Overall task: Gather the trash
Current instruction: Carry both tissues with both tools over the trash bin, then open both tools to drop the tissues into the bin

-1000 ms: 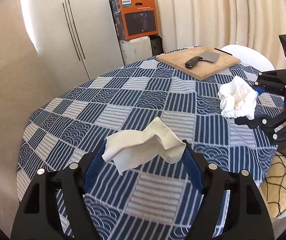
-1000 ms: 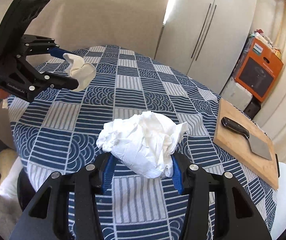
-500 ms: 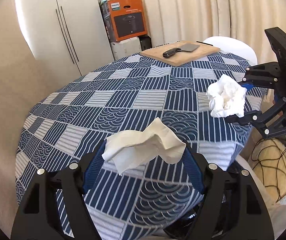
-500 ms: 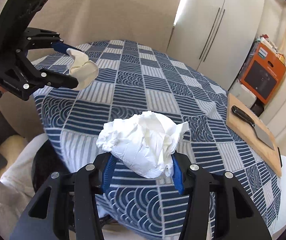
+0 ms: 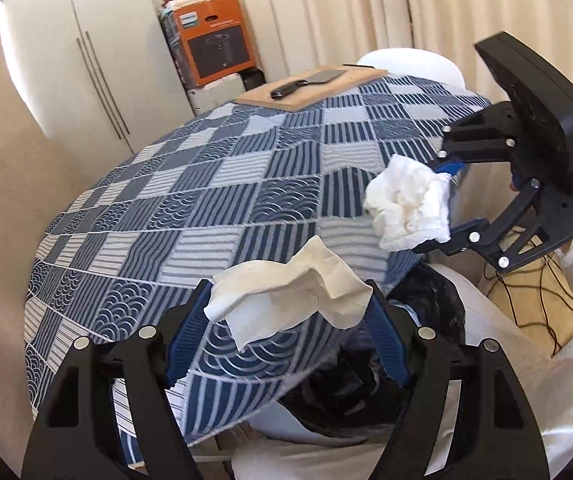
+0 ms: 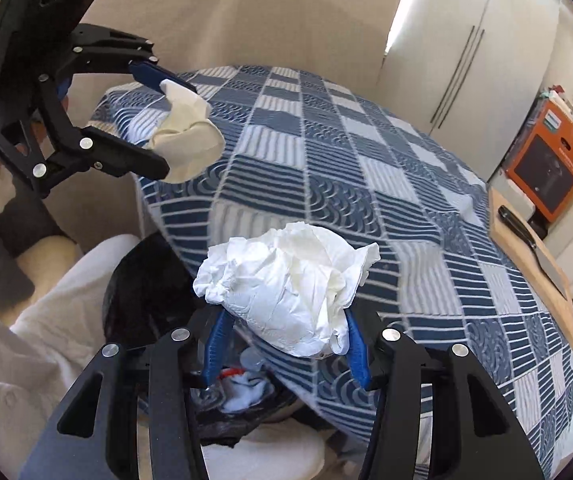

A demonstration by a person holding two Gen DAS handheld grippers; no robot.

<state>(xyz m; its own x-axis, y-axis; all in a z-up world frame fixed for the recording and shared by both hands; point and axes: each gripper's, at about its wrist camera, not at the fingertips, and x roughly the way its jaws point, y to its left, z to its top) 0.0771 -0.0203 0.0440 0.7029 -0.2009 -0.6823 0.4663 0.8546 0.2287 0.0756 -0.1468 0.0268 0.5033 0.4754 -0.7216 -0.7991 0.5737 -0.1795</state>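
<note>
My left gripper (image 5: 286, 312) is shut on a crumpled cream napkin (image 5: 286, 296) and holds it in the air past the table's near edge. It also shows in the right wrist view (image 6: 166, 124) with its napkin (image 6: 186, 140). My right gripper (image 6: 286, 320) is shut on a crumpled white tissue wad (image 6: 290, 288), seen in the left wrist view too (image 5: 406, 204). Below both, a white bin with a black liner (image 5: 366, 380) stands beside the table; trash lies inside it (image 6: 242, 388).
The round table has a blue patterned cloth (image 5: 226, 184). A wooden cutting board (image 5: 310, 88) with a cleaver (image 5: 306, 80) lies at its far side. An orange box (image 5: 214, 48), white cupboards and curtains stand behind. Cables lie on the floor at right (image 5: 538, 288).
Both grippers have drawn back from over the table to beyond its near edge, each still holding its paper. The black-lined bin has come into view below them.
</note>
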